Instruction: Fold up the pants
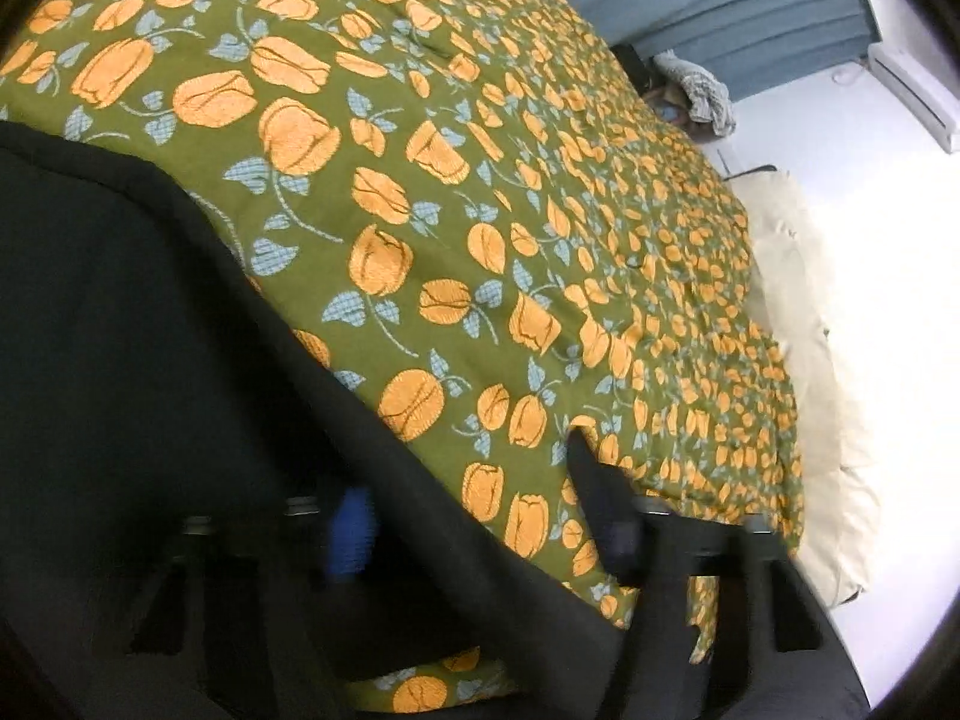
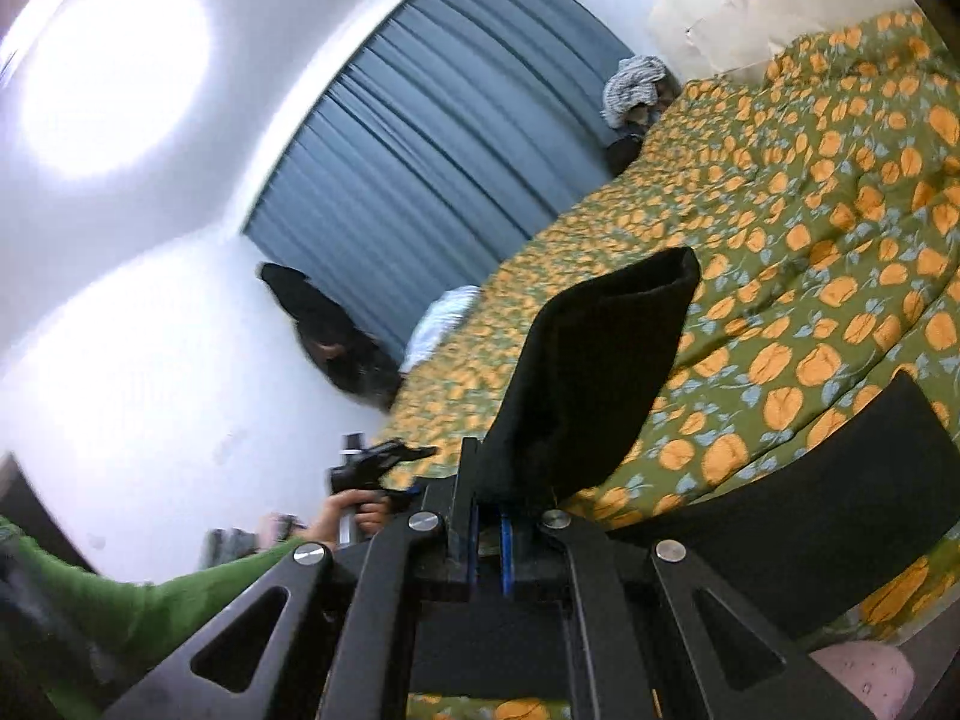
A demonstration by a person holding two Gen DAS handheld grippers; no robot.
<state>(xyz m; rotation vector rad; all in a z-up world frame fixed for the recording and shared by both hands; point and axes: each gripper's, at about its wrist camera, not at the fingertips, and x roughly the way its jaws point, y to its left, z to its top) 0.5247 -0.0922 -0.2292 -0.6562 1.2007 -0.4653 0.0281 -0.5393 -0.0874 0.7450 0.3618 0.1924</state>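
Observation:
The black pants (image 1: 138, 330) lie across the left of the left wrist view, over the green bedspread with orange flowers (image 1: 480, 180). My left gripper (image 1: 474, 516) is open; the pants drape over its left finger and its right finger stands free above the bedspread. In the right wrist view my right gripper (image 2: 489, 531) is shut on the pants (image 2: 588, 372), and a flap of black cloth stands up from its fingers. More black cloth (image 2: 840, 480) stretches to the right. The left gripper (image 2: 372, 468) shows there, held by a hand in a green sleeve.
The bed (image 2: 810, 210) fills most of both views. A cream pillow (image 1: 810, 360) lies along its far edge. Blue curtains (image 2: 432, 138) hang behind, with a grey cloth heap (image 2: 636, 87) and dark clothes (image 2: 330, 330) by the white wall.

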